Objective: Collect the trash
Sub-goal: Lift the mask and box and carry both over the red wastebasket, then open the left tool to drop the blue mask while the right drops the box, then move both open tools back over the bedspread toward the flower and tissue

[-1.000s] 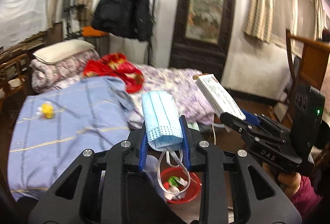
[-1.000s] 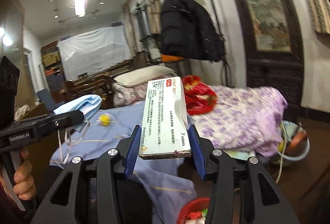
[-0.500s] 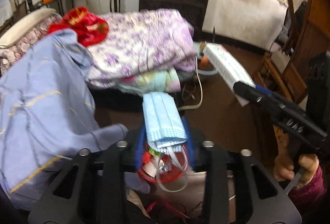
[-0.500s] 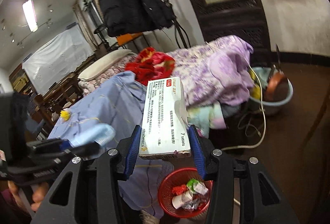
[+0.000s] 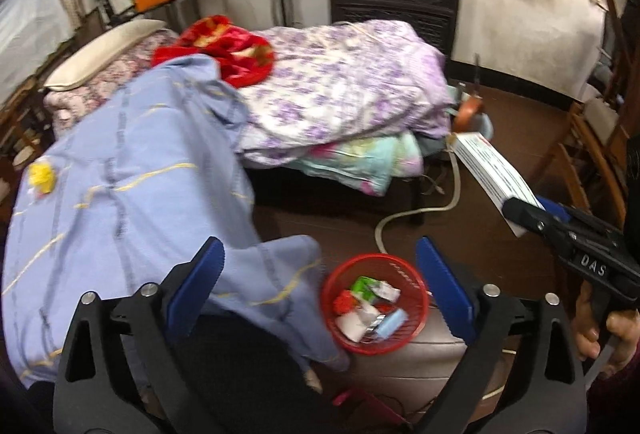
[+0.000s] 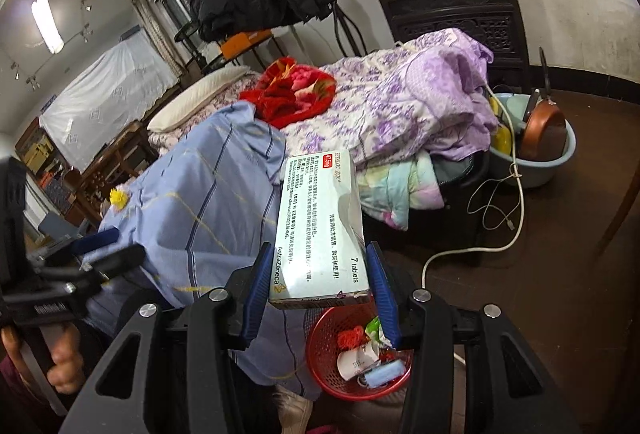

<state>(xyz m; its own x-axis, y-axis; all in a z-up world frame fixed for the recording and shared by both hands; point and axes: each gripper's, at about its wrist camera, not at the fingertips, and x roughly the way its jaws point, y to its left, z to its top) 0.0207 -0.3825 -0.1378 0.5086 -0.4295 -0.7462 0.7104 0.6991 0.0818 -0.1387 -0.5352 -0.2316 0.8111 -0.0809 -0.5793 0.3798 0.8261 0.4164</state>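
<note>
Since second ago: blue face mask [image 5: 391, 323] gone from left gripper [image 5: 320, 270], now lying in red mesh basket [image 5: 412, 274] among wrappers and crumpled paper. Left jaws opening, spread wide, nothing between. One item binned. Right gripper [image 6: 318, 276] pinches white medicine box [image 6: 320, 226], held just above basket, not yet released. Likely next in. Basket sits beside blue bedsheet [image 5: 132, 170].
</note>
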